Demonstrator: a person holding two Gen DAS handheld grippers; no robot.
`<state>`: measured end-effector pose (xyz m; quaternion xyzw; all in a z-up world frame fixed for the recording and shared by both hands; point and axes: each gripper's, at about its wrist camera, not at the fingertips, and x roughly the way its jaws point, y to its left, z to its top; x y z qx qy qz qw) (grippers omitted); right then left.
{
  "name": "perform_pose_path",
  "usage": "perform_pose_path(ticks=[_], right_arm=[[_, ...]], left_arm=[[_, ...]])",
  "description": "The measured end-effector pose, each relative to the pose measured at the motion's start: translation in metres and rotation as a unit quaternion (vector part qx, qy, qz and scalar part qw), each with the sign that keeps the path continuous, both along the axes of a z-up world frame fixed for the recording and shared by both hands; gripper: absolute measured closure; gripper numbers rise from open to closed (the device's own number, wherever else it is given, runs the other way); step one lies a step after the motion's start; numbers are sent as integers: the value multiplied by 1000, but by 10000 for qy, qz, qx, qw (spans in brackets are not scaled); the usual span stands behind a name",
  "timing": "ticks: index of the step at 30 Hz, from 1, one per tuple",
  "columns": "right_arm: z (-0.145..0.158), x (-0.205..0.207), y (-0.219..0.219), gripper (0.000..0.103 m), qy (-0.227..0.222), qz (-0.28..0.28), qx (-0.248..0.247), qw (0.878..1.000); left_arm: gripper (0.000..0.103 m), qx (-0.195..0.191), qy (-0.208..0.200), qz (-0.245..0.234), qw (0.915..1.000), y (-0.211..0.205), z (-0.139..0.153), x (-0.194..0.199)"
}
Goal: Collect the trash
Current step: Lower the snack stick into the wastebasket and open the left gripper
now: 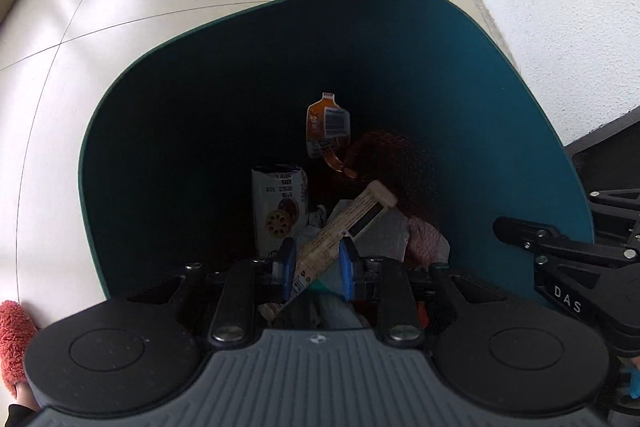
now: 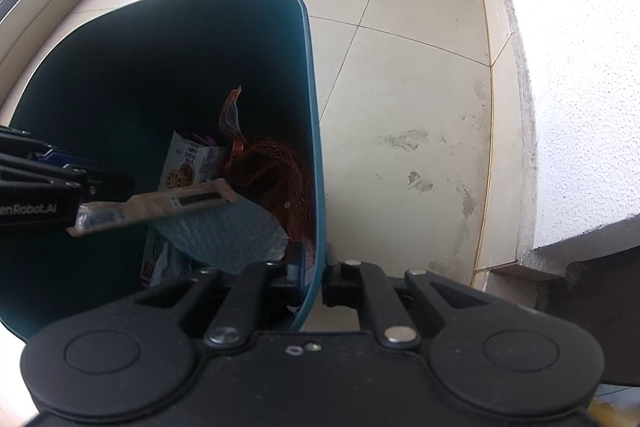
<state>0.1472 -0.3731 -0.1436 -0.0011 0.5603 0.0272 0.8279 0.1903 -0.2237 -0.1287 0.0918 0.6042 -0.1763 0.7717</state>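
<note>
Left gripper (image 1: 316,261): I hold a flat snack packet (image 1: 346,223) between the pads, above the teal bin (image 1: 500,87).
Right gripper (image 2: 316,279): nearly closed astride the bin's rim.
Risk: if I release now, the long packet may wedge across the trash instead of dropping; a loosening rim grip lets the bin shift.

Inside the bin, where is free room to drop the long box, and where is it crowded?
Free: the dark side of the bin left of the pouch. Crowded: the other side, with net, sachet and bubble wrap. The left gripper holds the box above this pile.

Teal bin (image 1: 460,67); orange mesh net (image 2: 276,175); tan printed carton (image 1: 344,227); cream floor tiles (image 2: 400,87).
</note>
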Motion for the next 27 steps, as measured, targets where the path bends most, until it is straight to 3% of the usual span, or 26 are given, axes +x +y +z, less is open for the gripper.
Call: perform_pose_path(ticks=[5, 11, 15, 18, 19, 23, 27], right_arm=[[13, -7, -7, 85, -168, -54, 99, 9998], [53, -26, -7, 78, -571, -63, 144, 9982], [90, -49, 7, 74, -1000, 24, 59, 9950], [117, -70, 18, 67, -1291, 44, 45, 9916], [125, -77, 23, 65, -1373, 42, 47, 9905], [146, -104, 39, 54, -1653, 37, 15, 9862], [168, -130, 49, 40, -1906, -146, 307, 9811]], left_arm=[[81, -53, 87, 62, 9999, -9, -5, 3], [80, -248, -225, 42, 9994, 6, 29, -23], [69, -410, -634, 84, 9971, 25, 59, -47], [41, -516, -1085, 118, 9927, 39, 83, -67], [37, -559, -1236, 124, 9907, 44, 92, -74], [37, -693, -1630, 111, 9841, 63, 120, -99], [36, -805, -1959, 102, 9773, 80, 140, -116]])
